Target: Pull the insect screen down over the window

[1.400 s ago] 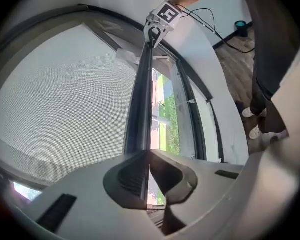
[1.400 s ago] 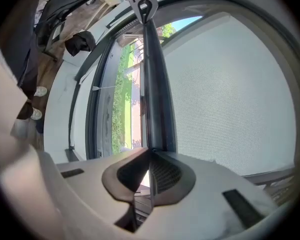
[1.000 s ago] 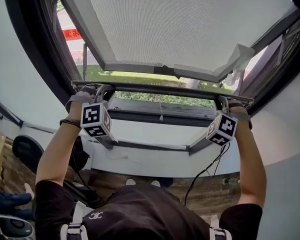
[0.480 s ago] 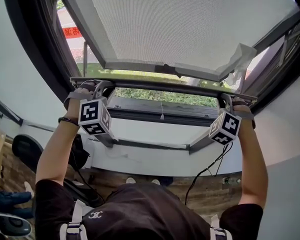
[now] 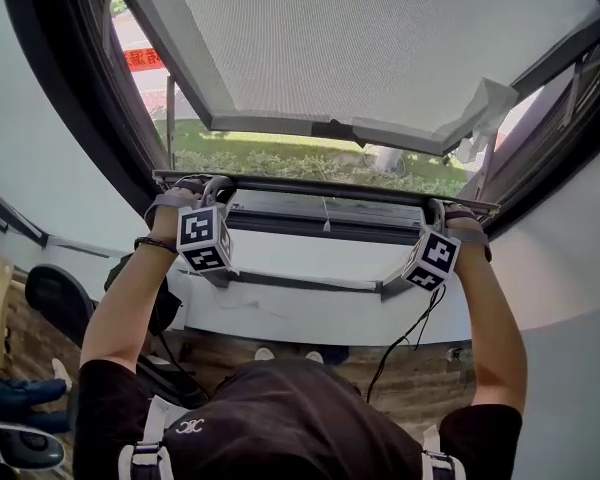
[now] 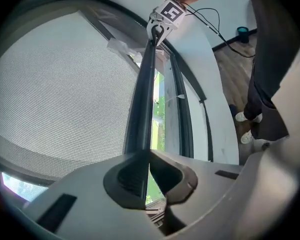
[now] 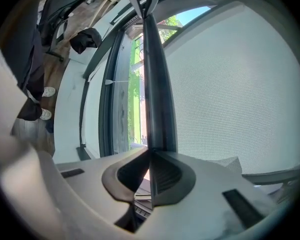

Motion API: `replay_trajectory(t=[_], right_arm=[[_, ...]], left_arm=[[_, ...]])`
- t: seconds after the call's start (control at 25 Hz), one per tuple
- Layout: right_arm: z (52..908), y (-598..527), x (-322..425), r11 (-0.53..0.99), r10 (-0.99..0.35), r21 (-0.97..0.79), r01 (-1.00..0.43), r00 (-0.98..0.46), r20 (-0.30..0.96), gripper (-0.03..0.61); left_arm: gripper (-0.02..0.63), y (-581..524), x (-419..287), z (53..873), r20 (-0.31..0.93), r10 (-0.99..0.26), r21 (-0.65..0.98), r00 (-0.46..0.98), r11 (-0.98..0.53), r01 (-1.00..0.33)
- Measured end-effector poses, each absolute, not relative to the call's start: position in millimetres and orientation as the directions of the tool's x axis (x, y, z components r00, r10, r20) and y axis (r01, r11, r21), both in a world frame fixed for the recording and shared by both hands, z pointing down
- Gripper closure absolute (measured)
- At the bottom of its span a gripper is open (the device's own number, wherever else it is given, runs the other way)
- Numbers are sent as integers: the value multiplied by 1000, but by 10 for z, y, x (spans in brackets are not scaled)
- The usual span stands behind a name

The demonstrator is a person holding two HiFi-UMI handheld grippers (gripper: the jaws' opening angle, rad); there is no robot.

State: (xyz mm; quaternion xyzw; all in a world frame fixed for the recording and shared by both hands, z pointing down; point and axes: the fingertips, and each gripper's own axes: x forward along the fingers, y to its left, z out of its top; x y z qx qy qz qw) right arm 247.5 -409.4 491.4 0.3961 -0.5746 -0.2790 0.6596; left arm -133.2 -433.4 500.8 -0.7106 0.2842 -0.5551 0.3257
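Left gripper [image 6: 147, 156] and right gripper [image 7: 149, 165] are both clamped narrow on the insect screen's pull bar [image 5: 325, 188], one near each end. The bar is just above the window's lower frame [image 5: 320, 226]. I should pull both ends evenly and keep the bar level until it seats.

Support surface: brown wooden plank floor [image 5: 425, 368], running up to the white wall below the window. Items on it:
- The person's two white shoes [image 5: 264, 353], side by side, near the wall.
- A dark round-backed chair [image 5: 52, 296] at the left, base not visible.
- A small dark container with a teal top [image 6: 242, 32], against the skirting, well apart from the shoes.
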Motion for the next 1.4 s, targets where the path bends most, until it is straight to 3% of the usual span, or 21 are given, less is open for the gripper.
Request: replay_trajectory(t=[1.4], right_arm=[[6570, -4028, 2398, 676, -695, 731, -95, 249, 674, 555]], left_arm=[[597, -4315, -1350, 6776, 809, -579, -578, 98, -815, -37]])
